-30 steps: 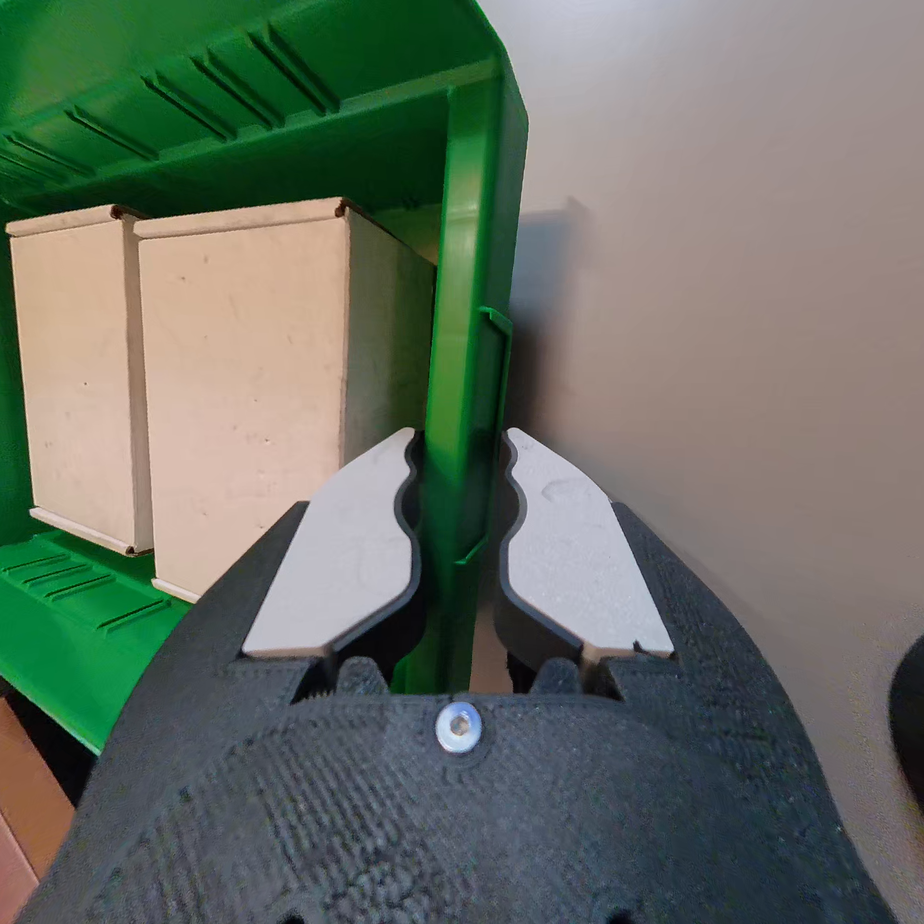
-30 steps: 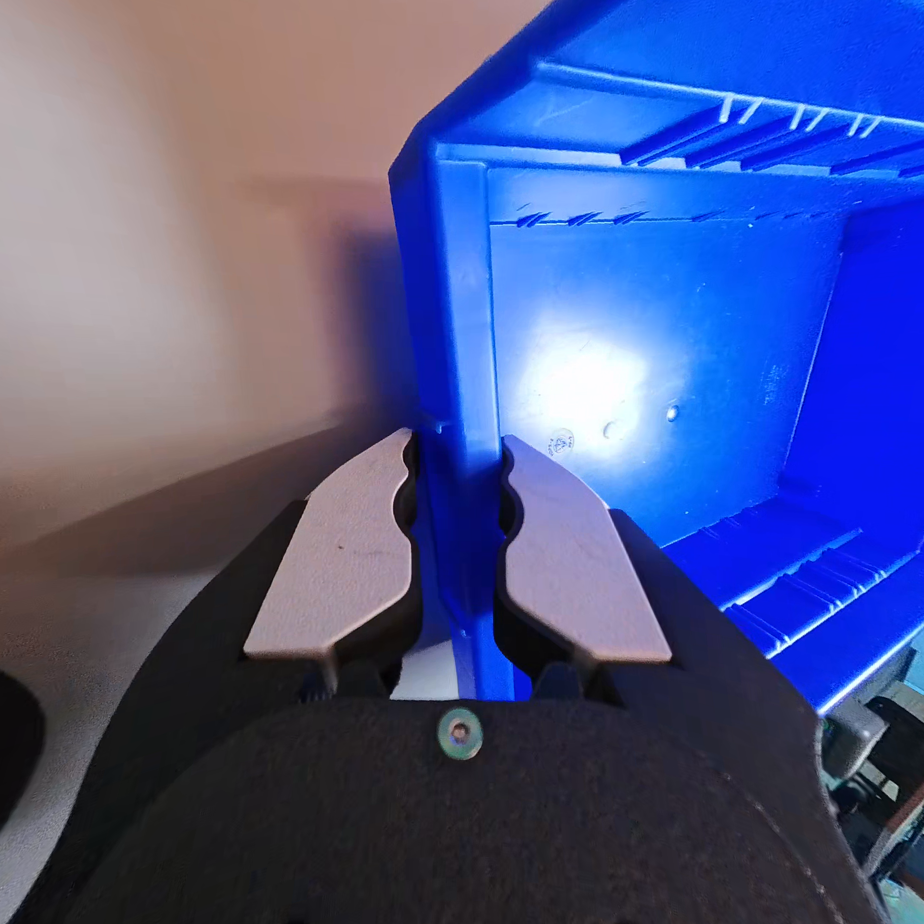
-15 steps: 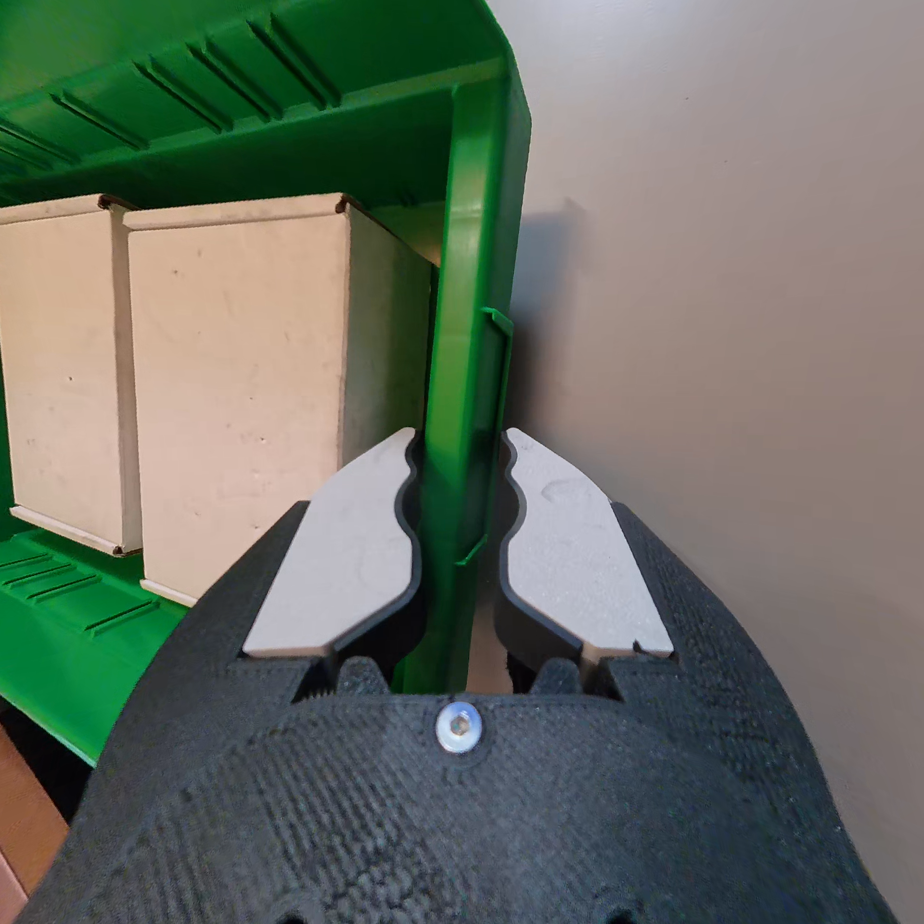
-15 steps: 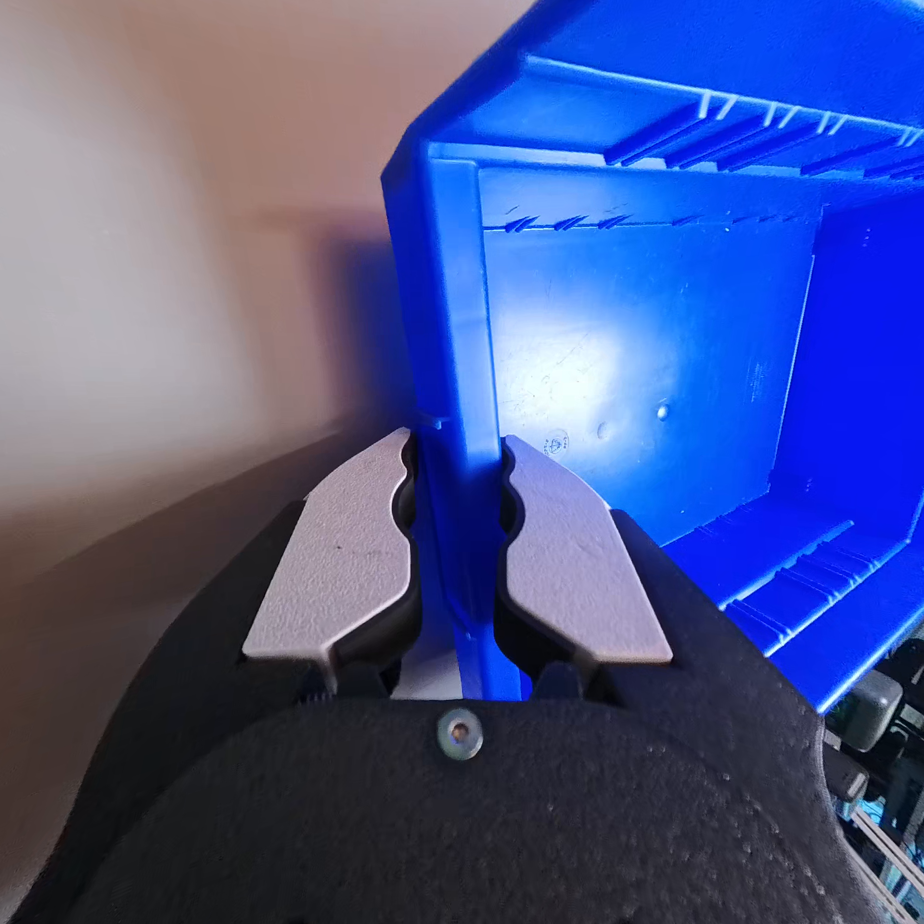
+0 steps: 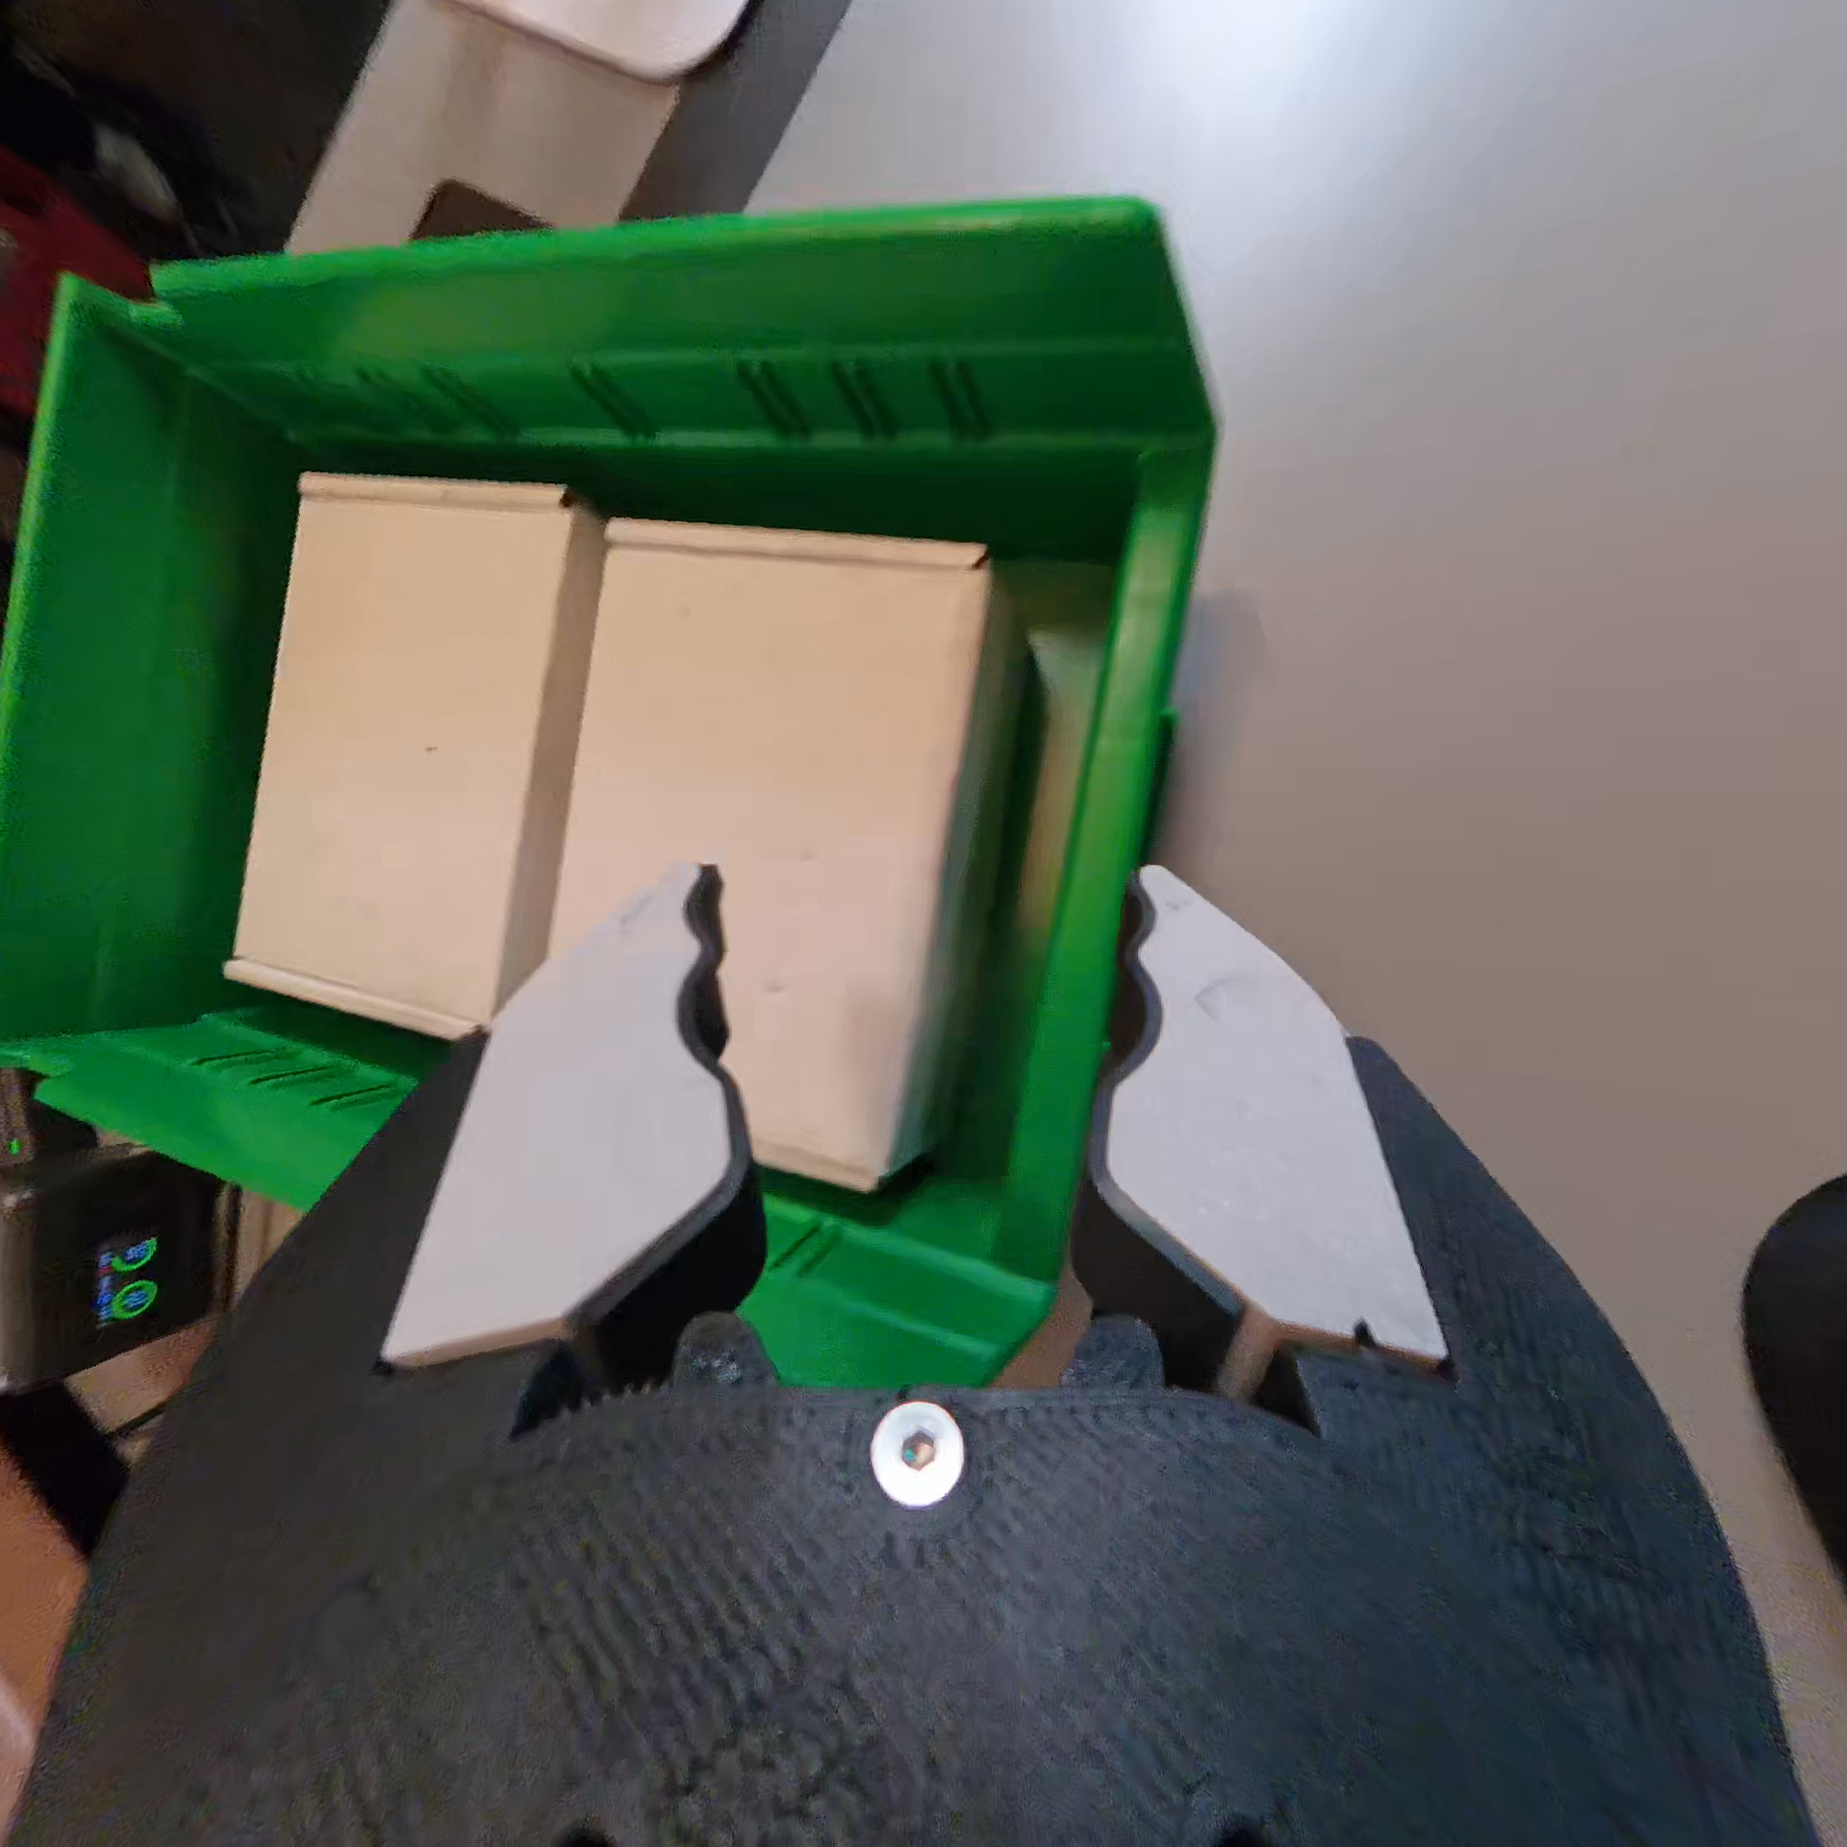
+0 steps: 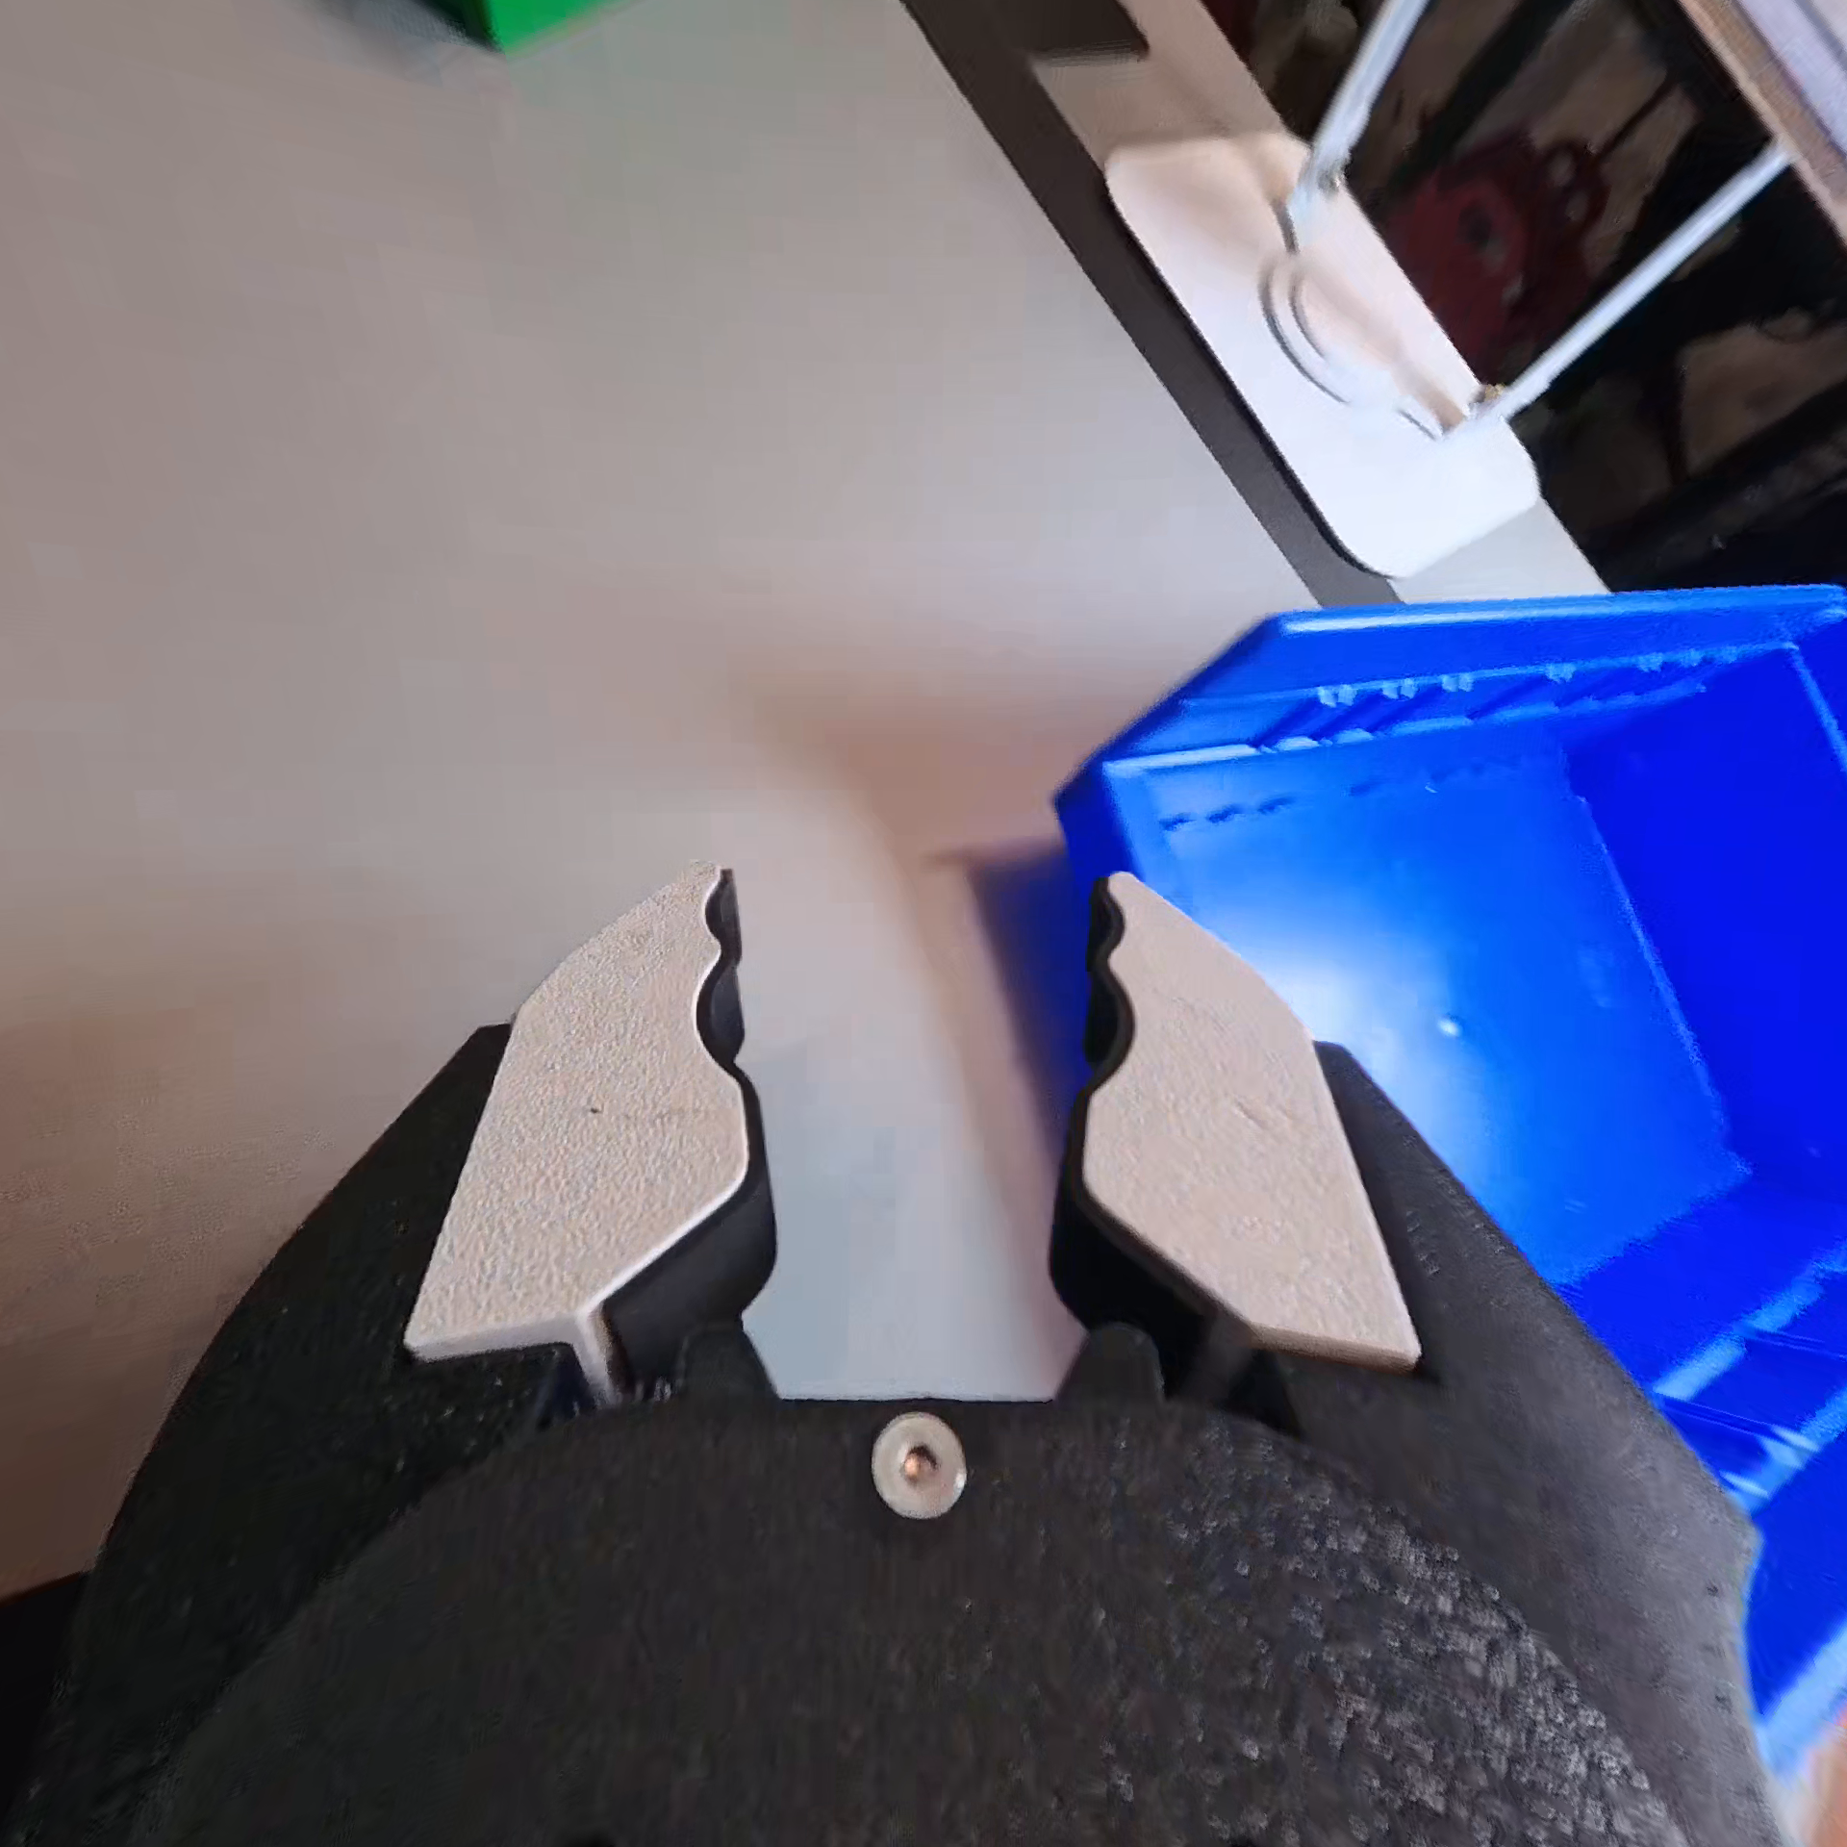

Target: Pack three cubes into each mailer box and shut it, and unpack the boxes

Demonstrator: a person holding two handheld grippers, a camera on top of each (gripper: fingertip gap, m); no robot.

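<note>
Gaping, both: left hand-held gripper [image 5: 924, 880] astride green bin [image 5: 1109, 800] wall (boxes [image 5: 780, 800] unmarked), right hand-held gripper [image 6: 915, 885] empty.

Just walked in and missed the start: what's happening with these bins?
A person holds two grippers over a pale table. The left gripper has its jaws open astride the right wall of a green bin holding two closed cardboard boxes. The right gripper is open beside an empty blue bin. No cubes show.

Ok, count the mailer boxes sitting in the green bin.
2. Both stand side by side, touching, in the green bin: the left mailer box toward its middle, the right mailer box near the right wall. Nothing visible suggests more.
</note>
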